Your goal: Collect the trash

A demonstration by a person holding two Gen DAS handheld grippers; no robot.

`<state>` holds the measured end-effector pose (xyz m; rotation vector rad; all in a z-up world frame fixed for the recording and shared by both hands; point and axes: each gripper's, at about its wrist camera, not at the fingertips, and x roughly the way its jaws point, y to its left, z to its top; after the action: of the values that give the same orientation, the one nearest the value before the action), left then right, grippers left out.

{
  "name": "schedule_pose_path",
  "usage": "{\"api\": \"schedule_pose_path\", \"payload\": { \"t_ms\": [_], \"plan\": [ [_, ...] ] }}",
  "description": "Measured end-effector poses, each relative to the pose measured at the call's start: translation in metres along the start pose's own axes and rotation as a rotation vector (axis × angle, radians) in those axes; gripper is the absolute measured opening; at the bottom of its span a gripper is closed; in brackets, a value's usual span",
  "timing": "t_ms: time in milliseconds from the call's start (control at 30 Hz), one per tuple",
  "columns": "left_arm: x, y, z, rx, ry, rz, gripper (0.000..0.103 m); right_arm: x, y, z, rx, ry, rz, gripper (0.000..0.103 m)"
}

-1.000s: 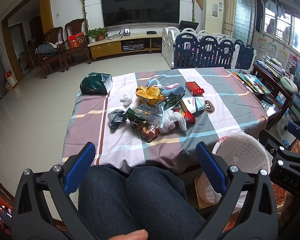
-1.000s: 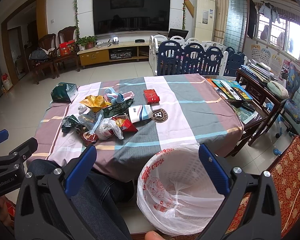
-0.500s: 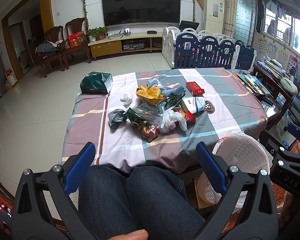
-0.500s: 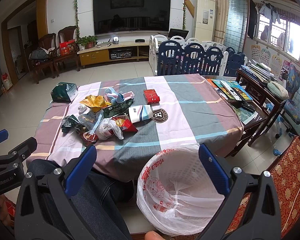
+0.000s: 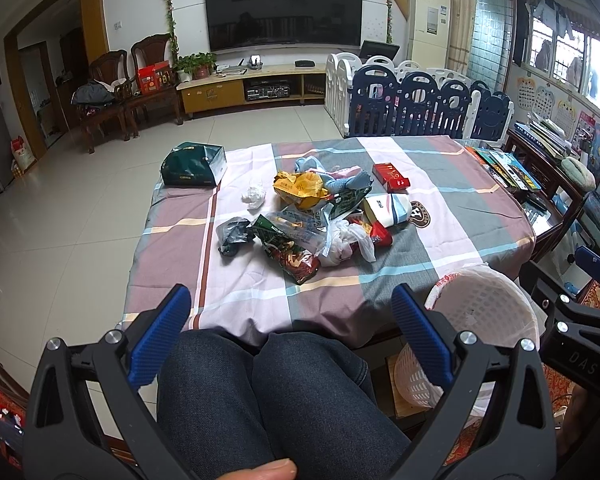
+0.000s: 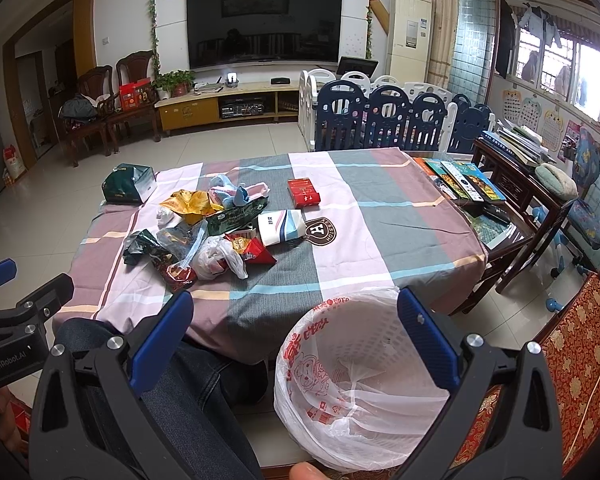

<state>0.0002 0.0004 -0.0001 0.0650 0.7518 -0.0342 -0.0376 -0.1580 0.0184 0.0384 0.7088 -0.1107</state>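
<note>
A heap of snack wrappers and plastic bags (image 5: 308, 220) lies in the middle of the striped tablecloth (image 5: 452, 200); it also shows in the right wrist view (image 6: 208, 232). A white basket lined with a plastic bag (image 6: 364, 368) stands on the floor at the table's near right corner, also in the left wrist view (image 5: 480, 312). My left gripper (image 5: 292, 320) is open and empty above the person's lap. My right gripper (image 6: 296, 328) is open and empty above the basket's left rim.
A dark green tissue pack (image 5: 192, 166), a crumpled white tissue (image 5: 254, 196) and a red box (image 5: 390, 176) lie apart from the heap. Books (image 6: 460, 178) lie on a side table at the right. A red patterned chair (image 6: 580, 360) stands right of the basket.
</note>
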Motion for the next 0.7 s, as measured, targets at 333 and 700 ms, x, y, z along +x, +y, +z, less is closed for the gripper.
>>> {"api": "schedule_pose_path", "payload": {
  "t_ms": [333, 700],
  "plan": [
    [0.0018, 0.0013, -0.002, -0.001, 0.001, -0.001, 0.1, 0.001, 0.0008, -0.0005, 0.0, 0.001, -0.001, 0.1],
    [0.002, 0.0016, -0.0018, -0.003, 0.003, -0.002, 0.1, 0.0012, 0.0006, -0.0006, 0.0, 0.001, -0.001, 0.1]
  ]
}}
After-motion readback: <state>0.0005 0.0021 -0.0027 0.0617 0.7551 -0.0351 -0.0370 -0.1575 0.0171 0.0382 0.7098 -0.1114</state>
